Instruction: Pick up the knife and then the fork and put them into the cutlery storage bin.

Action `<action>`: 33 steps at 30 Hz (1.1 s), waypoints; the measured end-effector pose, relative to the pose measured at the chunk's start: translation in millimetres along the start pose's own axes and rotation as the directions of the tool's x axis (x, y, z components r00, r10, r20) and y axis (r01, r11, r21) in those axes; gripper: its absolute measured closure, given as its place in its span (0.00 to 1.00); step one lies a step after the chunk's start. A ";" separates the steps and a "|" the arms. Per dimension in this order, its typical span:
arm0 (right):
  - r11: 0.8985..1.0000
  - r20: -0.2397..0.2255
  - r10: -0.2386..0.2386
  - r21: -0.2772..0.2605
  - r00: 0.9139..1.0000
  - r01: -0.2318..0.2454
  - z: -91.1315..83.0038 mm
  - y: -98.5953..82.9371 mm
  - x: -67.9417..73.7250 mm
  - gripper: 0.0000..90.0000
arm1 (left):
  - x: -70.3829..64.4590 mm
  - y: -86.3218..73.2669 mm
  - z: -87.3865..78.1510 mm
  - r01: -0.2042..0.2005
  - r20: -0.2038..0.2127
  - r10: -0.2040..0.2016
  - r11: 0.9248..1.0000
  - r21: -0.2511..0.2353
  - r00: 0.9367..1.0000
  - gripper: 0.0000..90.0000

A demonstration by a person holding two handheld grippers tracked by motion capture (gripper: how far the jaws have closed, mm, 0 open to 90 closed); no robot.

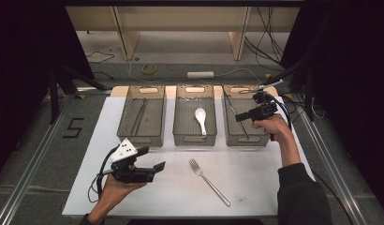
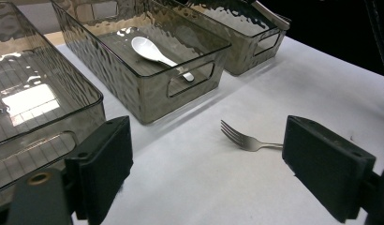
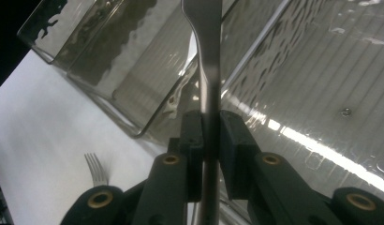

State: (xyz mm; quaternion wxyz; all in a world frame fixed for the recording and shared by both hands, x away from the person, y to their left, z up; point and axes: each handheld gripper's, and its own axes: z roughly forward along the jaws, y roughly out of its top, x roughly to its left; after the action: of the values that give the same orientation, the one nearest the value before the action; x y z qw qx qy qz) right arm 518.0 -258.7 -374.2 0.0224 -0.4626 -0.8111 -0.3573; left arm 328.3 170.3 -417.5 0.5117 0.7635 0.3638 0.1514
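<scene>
Our right tongs are clamped on a slim metal utensil handle above the right-hand bin. Our left tongs gape wide and empty, hovering near the fork lying on the worktop.

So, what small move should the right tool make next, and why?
Probably lower the knife into the right bin and open. The right tool is shut on its handle above that bin, while the left tool waits open near the fork.
</scene>
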 end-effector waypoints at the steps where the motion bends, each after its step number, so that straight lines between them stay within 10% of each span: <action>1: 1.000 0.006 0.005 0.001 1.000 -0.005 0.6 1.1 -1.2 0.90 | -0.1 -0.1 0.0 0.000 0.000 0.000 1.000 0.001 1.000 0.18; 33: 0.992 0.194 0.123 0.000 0.973 -0.125 15.1 13.0 -25.7 0.90 | -0.4 0.0 -0.5 0.002 0.006 -0.002 1.000 0.001 1.000 0.18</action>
State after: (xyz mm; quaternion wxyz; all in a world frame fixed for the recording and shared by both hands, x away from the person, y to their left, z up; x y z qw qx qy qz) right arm 547.1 -264.4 -387.6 -0.0318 -0.5447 -0.7812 -0.3035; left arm 327.7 170.4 -417.2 0.5127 0.7637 0.3631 0.1486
